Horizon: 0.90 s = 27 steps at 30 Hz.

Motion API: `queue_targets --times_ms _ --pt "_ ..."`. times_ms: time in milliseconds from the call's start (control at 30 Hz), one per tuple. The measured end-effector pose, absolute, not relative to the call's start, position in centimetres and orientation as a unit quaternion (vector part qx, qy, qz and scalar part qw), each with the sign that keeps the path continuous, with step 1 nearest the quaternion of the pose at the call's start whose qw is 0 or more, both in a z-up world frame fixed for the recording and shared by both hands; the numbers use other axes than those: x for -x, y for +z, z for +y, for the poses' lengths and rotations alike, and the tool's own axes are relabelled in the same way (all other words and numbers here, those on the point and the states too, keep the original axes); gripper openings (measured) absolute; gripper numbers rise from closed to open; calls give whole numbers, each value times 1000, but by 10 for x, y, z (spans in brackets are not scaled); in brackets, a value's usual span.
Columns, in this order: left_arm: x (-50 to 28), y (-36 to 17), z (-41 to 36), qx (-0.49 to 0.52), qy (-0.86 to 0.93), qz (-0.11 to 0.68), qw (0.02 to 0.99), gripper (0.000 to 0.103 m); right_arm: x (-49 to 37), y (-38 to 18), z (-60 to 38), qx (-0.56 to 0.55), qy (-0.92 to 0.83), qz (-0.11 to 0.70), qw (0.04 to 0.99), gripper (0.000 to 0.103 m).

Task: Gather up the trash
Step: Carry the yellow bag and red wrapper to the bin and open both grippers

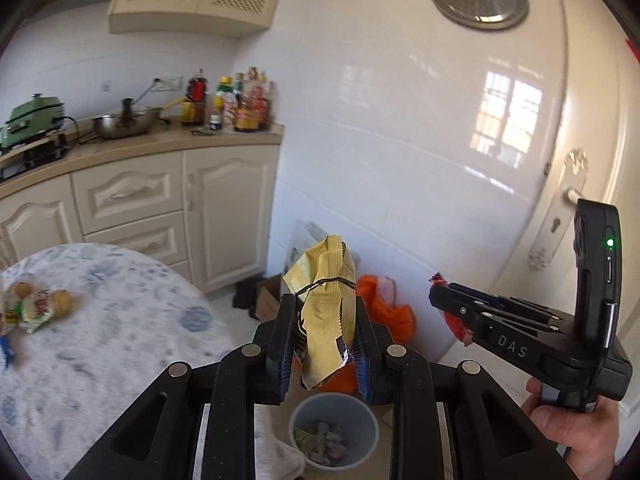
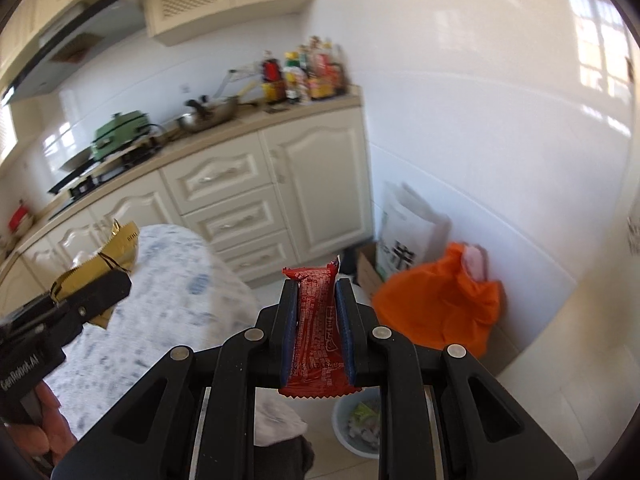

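My left gripper (image 1: 322, 304) is shut on a crumpled gold snack bag (image 1: 326, 312) tied with a dark band, held in the air above a grey trash bin (image 1: 334, 432) that has wrappers inside. My right gripper (image 2: 318, 288) is shut on a red snack wrapper (image 2: 318, 332), also in the air; the bin (image 2: 356, 428) shows low beneath it. The right gripper with the red wrapper (image 1: 456, 322) appears at the right of the left wrist view. The left gripper with the gold bag (image 2: 108, 256) appears at the left of the right wrist view.
A round table with a blue-white cloth (image 1: 92, 320) stands to the left, with more wrappers (image 1: 34, 306) on it. An orange bag (image 2: 444, 300), a white paper bag (image 2: 408, 228) and a cardboard box lie by the wall. Cream cabinets (image 1: 224, 208) stand behind; a door (image 1: 576, 200) is at right.
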State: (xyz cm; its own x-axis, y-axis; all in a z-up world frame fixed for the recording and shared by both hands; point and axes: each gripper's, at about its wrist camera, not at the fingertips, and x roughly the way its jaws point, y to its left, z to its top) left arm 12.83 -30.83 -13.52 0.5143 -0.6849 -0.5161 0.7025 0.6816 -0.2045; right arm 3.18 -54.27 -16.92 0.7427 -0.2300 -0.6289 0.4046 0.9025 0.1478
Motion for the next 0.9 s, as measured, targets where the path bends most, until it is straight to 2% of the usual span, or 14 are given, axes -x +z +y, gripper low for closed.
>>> queue_targets --times_ms 667,733,833,900 --pt "-167 -265 -505 -108 -419 437 788 24 -29 -326 -650 -271 -202 418 843 19" --pt "-174 -280 -523 -121 -414 455 779 25 -32 -343 -657 -284 -206 428 833 22" --pt "-189 -296 -546 -142 -407 473 769 42 -32 -368 -667 -309 -209 445 815 24" --pt "-202 -300 -556 -149 -408 479 763 68 -31 -379 -670 -321 -209 451 806 31"
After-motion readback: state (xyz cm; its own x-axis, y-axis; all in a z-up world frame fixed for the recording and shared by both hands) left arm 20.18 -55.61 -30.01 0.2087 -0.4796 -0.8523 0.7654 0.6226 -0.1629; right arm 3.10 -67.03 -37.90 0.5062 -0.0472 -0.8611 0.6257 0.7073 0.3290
